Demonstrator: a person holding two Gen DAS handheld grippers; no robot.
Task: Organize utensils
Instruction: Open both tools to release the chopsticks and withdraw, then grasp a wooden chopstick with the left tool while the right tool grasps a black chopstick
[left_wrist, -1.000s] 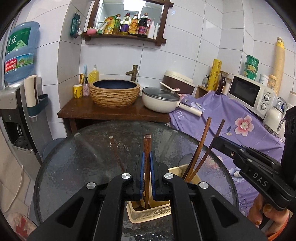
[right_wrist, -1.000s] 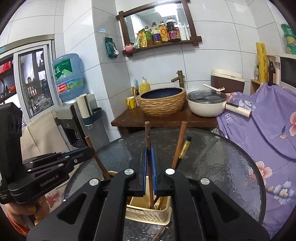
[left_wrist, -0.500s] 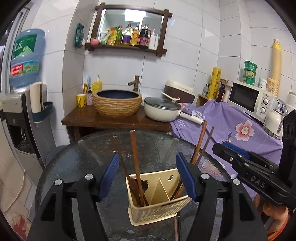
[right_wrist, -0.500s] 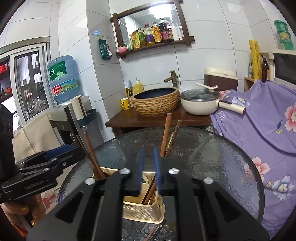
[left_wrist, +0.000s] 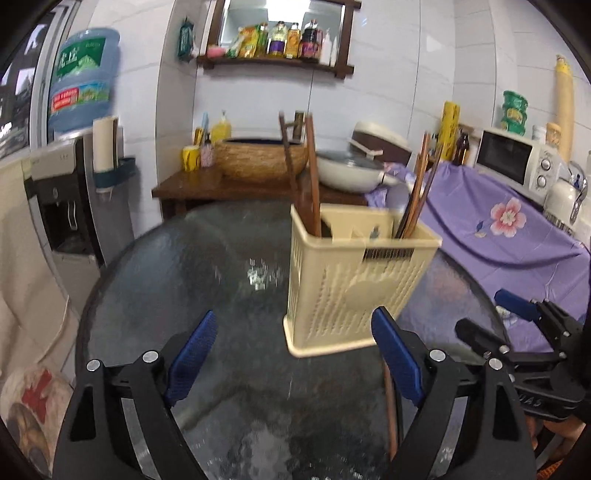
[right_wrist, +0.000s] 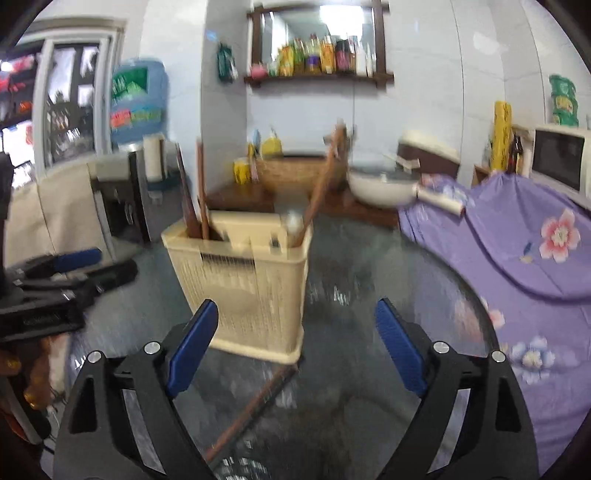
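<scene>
While both grippers' jaws are opening with nothing between them, the left gripper (left_wrist: 291, 354) and right gripper (right_wrist: 295, 347) hang low over the glass table (left_wrist: 177, 266), likely reaching for loose chopsticks (right_wrist: 251, 402) lying before the cream utensil basket (left_wrist: 354, 280), where others stand sorted.

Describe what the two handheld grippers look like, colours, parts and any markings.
Both match: the left gripper and right gripper have matte black angular bodies, with silver screw heads on the two arms that carry the fingers. Each finger wears a blue ribbed pad. Seen side-on from the left wrist camera, the right gripper's body carries small white lettering, too blurred to read.
</scene>
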